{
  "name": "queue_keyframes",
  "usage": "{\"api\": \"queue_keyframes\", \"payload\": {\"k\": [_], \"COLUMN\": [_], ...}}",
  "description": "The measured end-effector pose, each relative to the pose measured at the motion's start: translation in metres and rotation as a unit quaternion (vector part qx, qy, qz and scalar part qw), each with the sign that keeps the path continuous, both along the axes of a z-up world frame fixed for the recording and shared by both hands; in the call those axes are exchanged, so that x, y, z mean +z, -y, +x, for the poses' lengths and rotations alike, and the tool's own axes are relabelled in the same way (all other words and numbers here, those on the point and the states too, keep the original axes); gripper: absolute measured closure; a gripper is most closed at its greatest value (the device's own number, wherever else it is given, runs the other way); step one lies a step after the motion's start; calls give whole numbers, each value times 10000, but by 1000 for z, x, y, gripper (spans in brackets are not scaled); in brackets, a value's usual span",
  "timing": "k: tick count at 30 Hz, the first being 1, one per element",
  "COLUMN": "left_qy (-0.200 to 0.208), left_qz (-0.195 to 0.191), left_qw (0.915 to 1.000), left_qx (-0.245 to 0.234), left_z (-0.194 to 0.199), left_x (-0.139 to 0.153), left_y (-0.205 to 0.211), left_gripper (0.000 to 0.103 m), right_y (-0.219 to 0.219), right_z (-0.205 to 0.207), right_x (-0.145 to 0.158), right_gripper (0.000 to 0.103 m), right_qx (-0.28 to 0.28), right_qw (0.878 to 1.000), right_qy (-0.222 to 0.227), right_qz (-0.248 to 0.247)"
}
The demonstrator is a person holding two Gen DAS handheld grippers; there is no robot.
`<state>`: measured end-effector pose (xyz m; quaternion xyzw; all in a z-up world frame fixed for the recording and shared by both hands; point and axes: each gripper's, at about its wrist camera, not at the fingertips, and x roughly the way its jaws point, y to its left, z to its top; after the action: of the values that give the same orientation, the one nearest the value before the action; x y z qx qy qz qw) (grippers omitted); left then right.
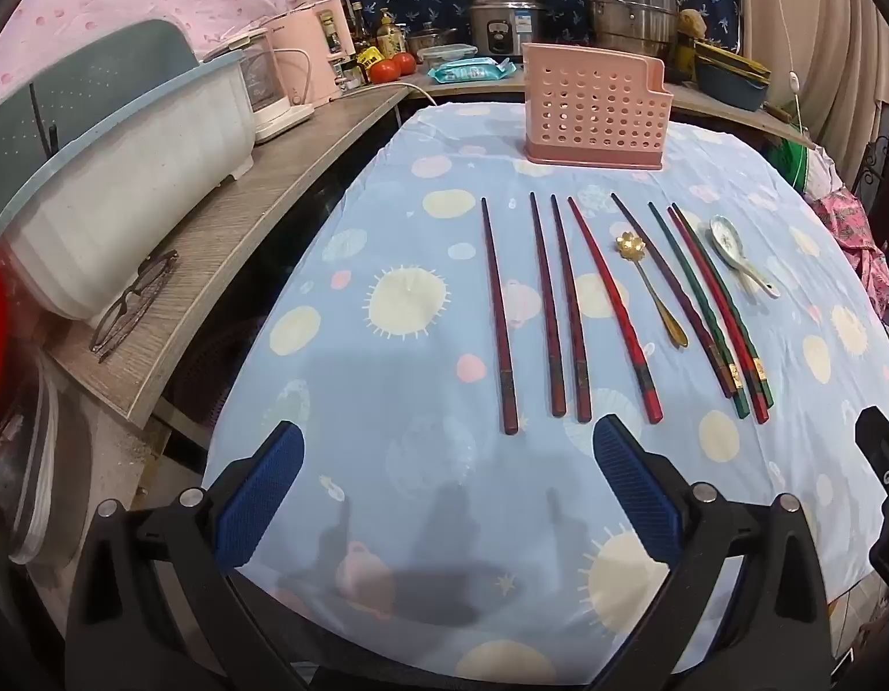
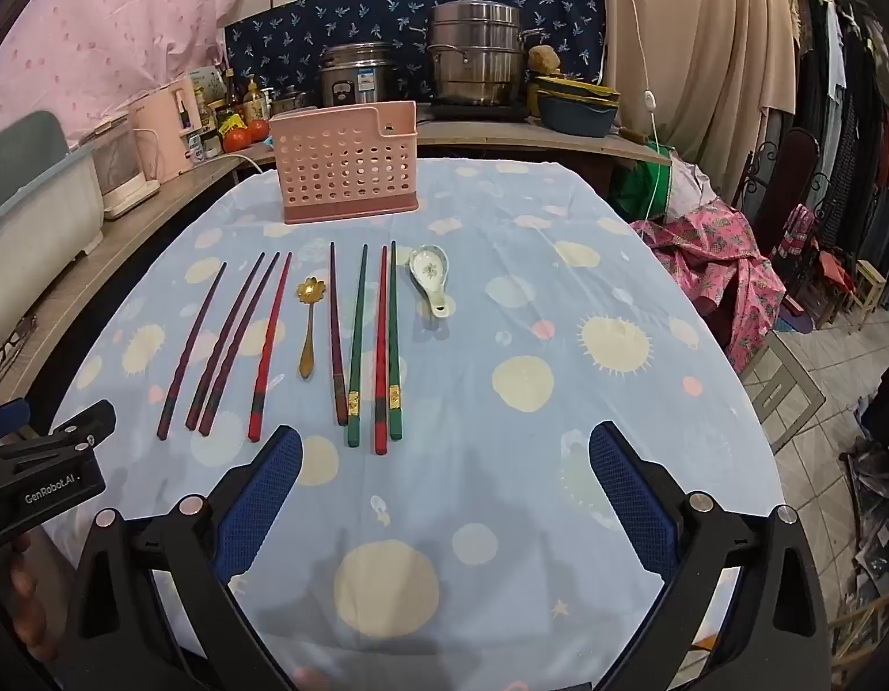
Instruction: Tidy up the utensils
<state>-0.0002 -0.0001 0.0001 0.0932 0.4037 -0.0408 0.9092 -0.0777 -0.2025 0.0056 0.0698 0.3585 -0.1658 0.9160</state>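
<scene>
Above blue tablecloth, both grippers' jaws hover level, wide open, empty.

The perforated pink plastic utensil holder stands at the table's far side. In front of it lie eight lacquered wooden chopsticks in a row, a flower-bowled gold metal spoon among them, and a white ceramic soup spoon rightmost.
</scene>
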Motion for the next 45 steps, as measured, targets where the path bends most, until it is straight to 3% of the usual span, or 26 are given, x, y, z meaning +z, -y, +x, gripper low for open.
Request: {"api": "queue_keyframes", "payload": {"k": [45], "left_qy": [-165], "left_qz": [-20], "left_qw": [9999], "left_qx": [6], "left_z": [5], "left_x": [-8], "left_y": [0], "left_gripper": [7], "right_y": [0], "right_z": [2], "right_x": [-3], "right_gripper": [7], "right_qx": [-5], "right_qw": [10000], "right_qy": [-64], "right_qz": [-18]}}
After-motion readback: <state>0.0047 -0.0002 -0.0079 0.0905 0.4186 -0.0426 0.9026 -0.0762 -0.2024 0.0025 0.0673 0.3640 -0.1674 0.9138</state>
